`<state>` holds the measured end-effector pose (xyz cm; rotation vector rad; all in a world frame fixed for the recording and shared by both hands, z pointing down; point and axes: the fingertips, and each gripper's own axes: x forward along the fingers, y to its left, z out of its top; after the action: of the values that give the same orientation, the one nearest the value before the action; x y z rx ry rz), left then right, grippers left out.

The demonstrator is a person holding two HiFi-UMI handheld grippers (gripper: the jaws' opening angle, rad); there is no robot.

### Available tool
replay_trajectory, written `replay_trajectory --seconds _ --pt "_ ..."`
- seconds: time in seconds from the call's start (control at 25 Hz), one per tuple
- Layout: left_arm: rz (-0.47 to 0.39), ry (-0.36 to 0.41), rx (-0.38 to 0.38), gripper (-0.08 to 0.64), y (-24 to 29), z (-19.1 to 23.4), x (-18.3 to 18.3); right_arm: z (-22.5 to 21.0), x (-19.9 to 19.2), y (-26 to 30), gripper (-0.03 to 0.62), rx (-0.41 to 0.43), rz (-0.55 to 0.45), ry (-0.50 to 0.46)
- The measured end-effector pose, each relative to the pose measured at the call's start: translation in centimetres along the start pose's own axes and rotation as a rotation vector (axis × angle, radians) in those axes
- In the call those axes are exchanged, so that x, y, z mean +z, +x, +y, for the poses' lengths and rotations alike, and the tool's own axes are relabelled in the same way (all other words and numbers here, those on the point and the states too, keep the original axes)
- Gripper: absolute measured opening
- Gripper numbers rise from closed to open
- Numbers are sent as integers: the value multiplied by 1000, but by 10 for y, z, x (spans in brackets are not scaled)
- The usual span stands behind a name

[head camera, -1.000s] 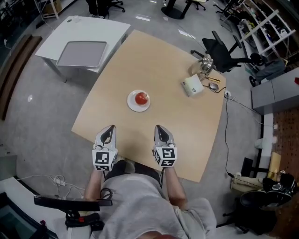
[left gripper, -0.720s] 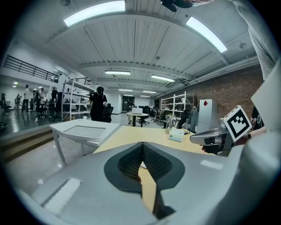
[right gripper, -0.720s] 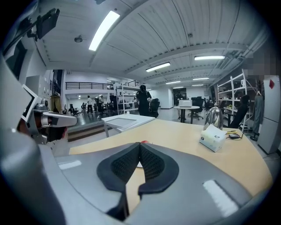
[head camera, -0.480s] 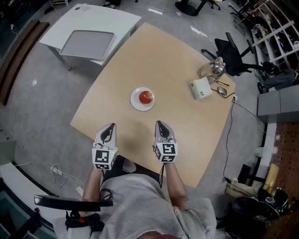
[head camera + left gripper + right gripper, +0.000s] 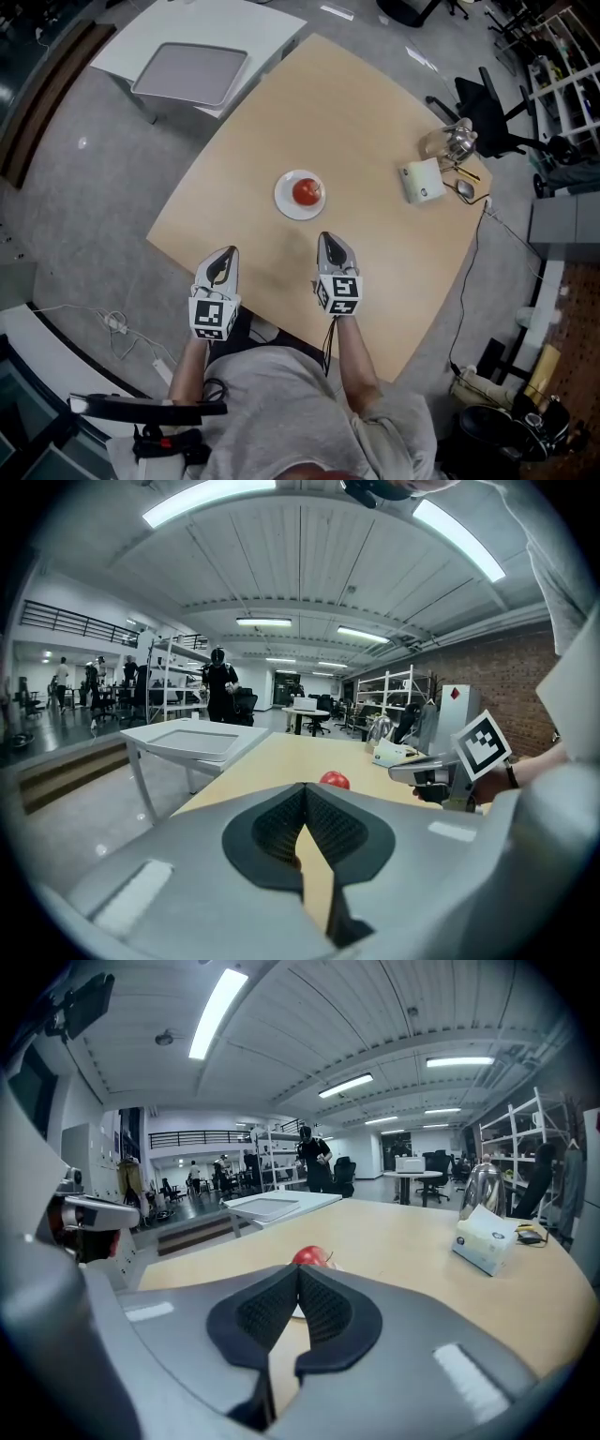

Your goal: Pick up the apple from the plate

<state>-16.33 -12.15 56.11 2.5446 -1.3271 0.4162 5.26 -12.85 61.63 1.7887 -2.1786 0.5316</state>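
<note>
Far off to the upper left of the plate (image 5: 284,201) stands a white side table (image 5: 272,28) with a grey tray (image 5: 190,74) on it. Down at the near edge of the wooden table (image 5: 366,112), the left gripper (image 5: 227,252) hangs below and left of the plate, well apart from it. Its jaws are pressed together at the tips with nothing between them. On to the plate itself: it sits out on the tabletop, and the red apple (image 5: 307,191) rests on it, upright and untouched. Just below and a touch right of the plate comes the right gripper (image 5: 329,237), nearer than its partner but not touching. Its jaws are also pressed together and empty, nose aimed at the apple. Well to the right of the plate lie a tissue box (image 5: 423,181) and a shiny kettle (image 5: 456,141) by the table's far edge.
</note>
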Motion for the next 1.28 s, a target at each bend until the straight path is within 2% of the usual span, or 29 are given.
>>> replay_trajectory --seconds 0.64,0.96,1.12,1.28 --pt "23 -17 59 18 2 20 -9 -8 -3 66 74 39 41 -36" --pt "41 -24 88 18 -1 31 -18 -12 -12 96 161 55 62 -16" --pt "50 -29 103 18 -2 38 -23 -10 -18 109 241 66 79 -5" --pt "54 -33 111 18 -2 42 -25 -9 -24 119 282 67 93 -13"
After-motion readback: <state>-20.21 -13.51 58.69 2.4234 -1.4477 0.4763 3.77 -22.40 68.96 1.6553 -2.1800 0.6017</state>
